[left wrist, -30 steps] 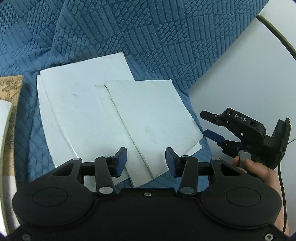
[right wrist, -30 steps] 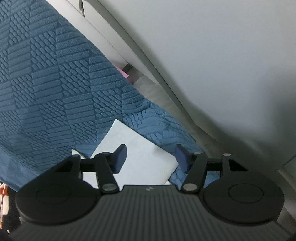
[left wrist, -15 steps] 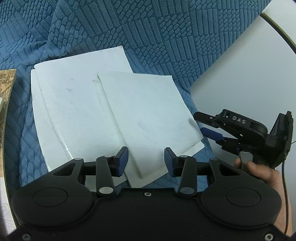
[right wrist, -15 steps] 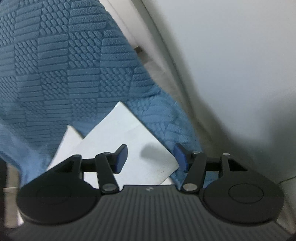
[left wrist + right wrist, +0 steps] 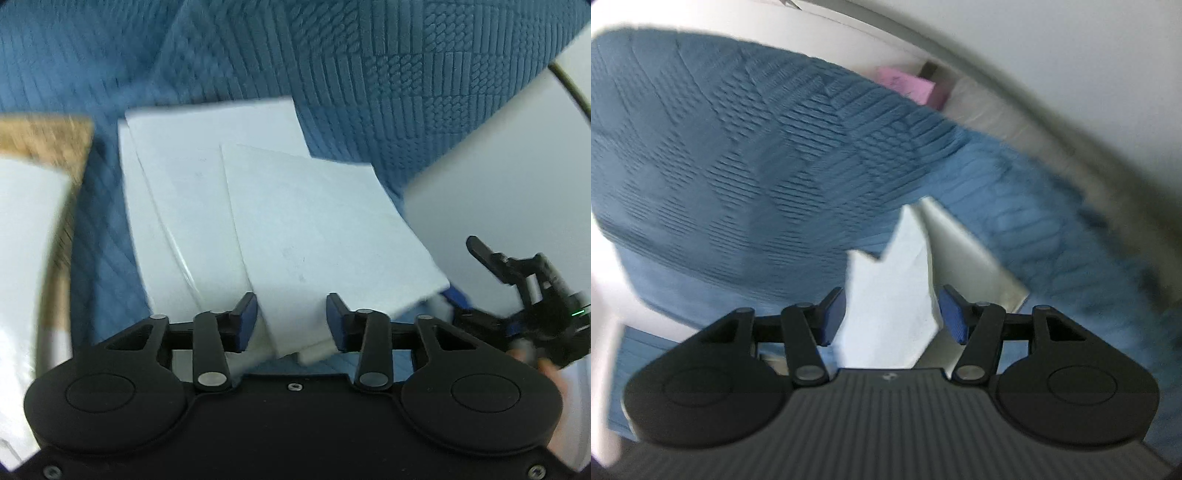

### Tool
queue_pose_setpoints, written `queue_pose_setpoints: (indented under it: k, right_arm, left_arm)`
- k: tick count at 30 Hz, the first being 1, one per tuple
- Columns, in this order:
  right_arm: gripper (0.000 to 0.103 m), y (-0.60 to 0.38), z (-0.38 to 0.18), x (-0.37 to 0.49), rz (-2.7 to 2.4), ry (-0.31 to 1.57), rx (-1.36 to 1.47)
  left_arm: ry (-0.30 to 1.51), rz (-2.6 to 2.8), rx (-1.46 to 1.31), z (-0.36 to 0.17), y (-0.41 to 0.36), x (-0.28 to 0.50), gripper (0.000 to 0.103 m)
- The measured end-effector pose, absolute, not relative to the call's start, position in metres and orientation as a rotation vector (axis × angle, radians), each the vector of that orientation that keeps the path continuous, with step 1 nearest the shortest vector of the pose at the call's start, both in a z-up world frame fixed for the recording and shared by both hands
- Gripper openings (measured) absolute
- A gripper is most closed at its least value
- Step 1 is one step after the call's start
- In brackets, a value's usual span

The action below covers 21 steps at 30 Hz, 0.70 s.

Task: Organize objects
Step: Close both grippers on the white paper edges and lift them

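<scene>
Several white sheets lie overlapped on a blue textured blanket (image 5: 369, 74). The top sheet (image 5: 314, 229) has its near corner between the pads of my left gripper (image 5: 291, 321). Those jaws are closing, and the pads stand apart from the paper. At the far right of the left wrist view a hand holds my right gripper (image 5: 463, 273) against the sheet's right edge. Seen from the right wrist, the white sheets (image 5: 886, 295) run edge-on between the pads of the right gripper (image 5: 892, 317), which stands open. A greyer sheet (image 5: 967, 258) tilts up beside them.
A tan patterned book (image 5: 44, 136) and a white object (image 5: 29, 221) lie left of the sheets. A white surface (image 5: 498, 184) borders the blanket on the right. A pink object (image 5: 908, 83) sits beyond the blanket's far edge.
The left jaws have narrowed around the top sheet's corner. The right gripper has rolled and come in at the sheets' edge, which now sits between its fingers. Both views are motion-blurred.
</scene>
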State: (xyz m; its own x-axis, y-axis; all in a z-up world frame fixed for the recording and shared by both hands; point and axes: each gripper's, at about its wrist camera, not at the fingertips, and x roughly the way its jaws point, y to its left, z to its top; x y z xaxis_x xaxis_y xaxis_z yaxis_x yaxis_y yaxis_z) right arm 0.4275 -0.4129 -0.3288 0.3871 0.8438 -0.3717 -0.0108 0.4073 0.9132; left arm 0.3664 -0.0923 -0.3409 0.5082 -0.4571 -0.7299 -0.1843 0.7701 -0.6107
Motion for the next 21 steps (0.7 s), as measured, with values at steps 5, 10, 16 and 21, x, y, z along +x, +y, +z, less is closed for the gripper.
queue_pose_setpoints:
  k: [5, 10, 16, 21]
  right_arm:
    - [0.047, -0.403, -0.328, 0.42, 0.734, 1.068, 1.038]
    - [0.029, -0.401, -0.331, 0.42, 0.663, 1.067, 1.049]
    - [0.029, -0.357, -0.328, 0.409, 0.718, 1.095, 0.985]
    - [0.022, -0.326, -0.333, 0.393, 0.68, 1.1, 0.965]
  left_arm:
    - [1.066, -0.192, -0.706, -0.345, -0.098, 0.367, 0.028]
    - [1.064, -0.2, -0.742, -0.347, -0.098, 0.365, 0.028]
    - [1.049, -0.207, -0.808, -0.352, -0.09, 0.364, 0.028]
    - [1.033, -0.195, -0.876, -0.357, -0.081, 0.367, 0.028]
